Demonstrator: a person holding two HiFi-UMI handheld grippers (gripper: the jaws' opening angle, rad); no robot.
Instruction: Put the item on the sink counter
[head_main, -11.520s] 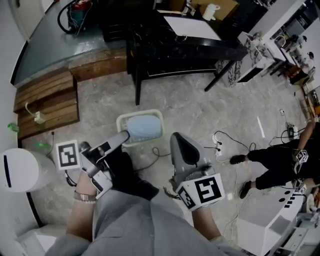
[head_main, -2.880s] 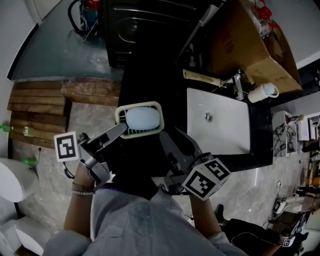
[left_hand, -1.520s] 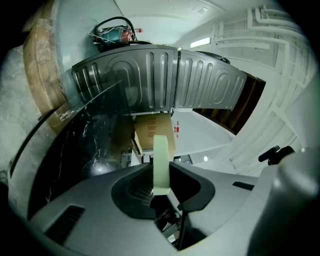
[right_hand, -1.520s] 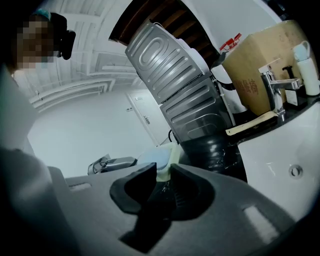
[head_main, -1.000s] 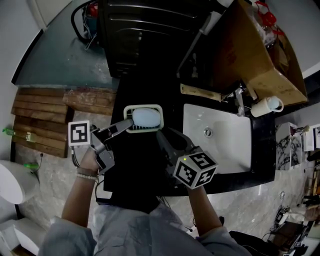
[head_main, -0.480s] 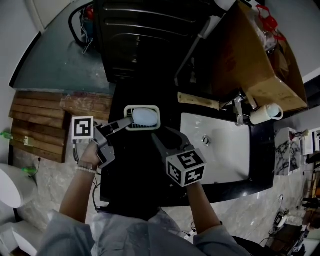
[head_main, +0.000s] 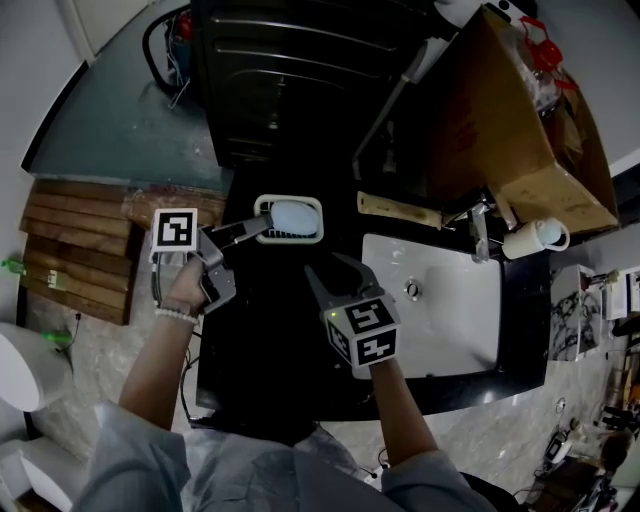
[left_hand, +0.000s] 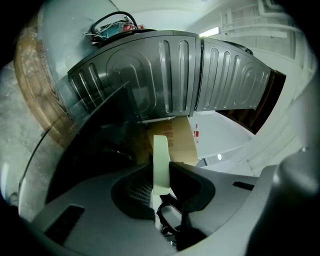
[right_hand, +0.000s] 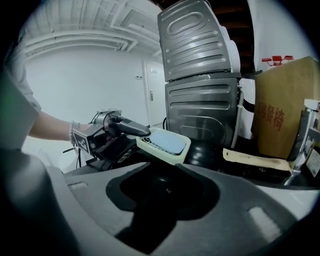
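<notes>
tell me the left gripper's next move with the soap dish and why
Probably lower the left gripper a little until the soap dish sits on the black counter, then let go. Its jaws pinch the rim, and the dish seems to hang just above the counter, beside the sink.

Grippers: two grey two-jaw tools, the left gripper (head_main: 258, 229) and the right gripper (head_main: 328, 268).
Marker cubes: two, one black-and-white cube on each gripper.
Soap trays: one cream slotted plastic soap tray (head_main: 312, 208), at the far-left corner of the black desk (head_main: 265, 340).
Soap bars: one pale blue oval soap bar (head_main: 295, 216), in that tray.
Basins: one white rectangular basin (head_main: 455, 335), at the desk's right end.
Taps: one chrome tap (head_main: 478, 232).
Mugs: one white mug (head_main: 535, 238), far-right corner.
Boxes: one brown cardboard box (head_main: 500, 130).
Appliances: one dark grey ribbed appliance (head_main: 290, 70).
</notes>
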